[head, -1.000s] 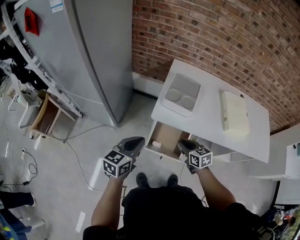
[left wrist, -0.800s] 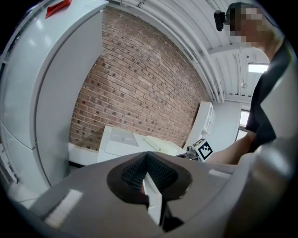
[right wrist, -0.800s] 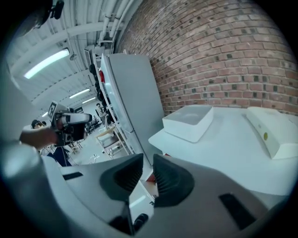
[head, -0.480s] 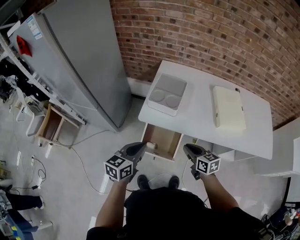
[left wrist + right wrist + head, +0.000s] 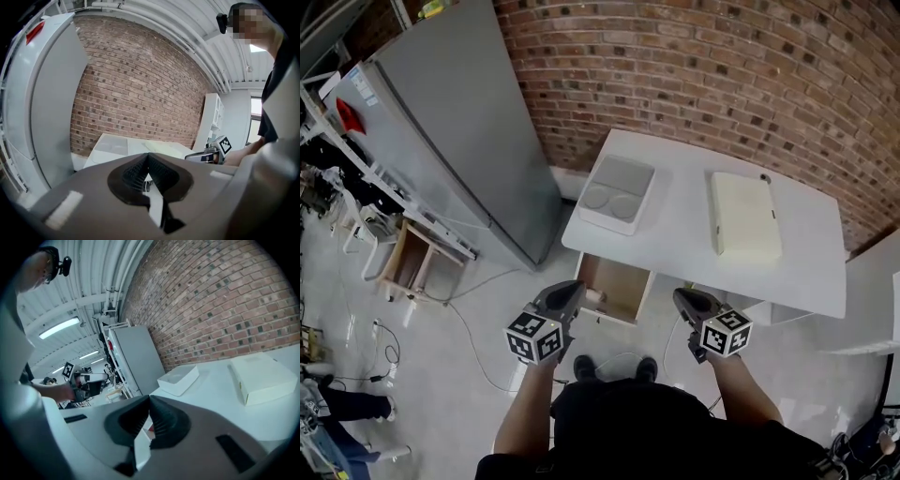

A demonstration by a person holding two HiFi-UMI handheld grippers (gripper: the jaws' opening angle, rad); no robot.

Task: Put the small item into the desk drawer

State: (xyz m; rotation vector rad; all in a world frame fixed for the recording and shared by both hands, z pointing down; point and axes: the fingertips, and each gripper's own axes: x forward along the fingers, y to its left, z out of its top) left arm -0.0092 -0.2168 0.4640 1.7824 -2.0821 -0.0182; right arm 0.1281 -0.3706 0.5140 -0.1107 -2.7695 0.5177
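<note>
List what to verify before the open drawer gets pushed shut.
1. Drawer stands open under the desk: ok.
2. Small item lies inside the drawer: ok.
3. Left hand-held gripper shut, nothing between the jaws: ok.
4. Right hand-held gripper shut, nothing between the jaws: ok.
5. Nothing overhangs the drawer's front edge: cannot tell, the left hand-held gripper covers one corner in the head view.

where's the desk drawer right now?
Head view, centre: the drawer stands open under the white desk's front-left corner, below the grey tray, with the left gripper by its left front corner.
</note>
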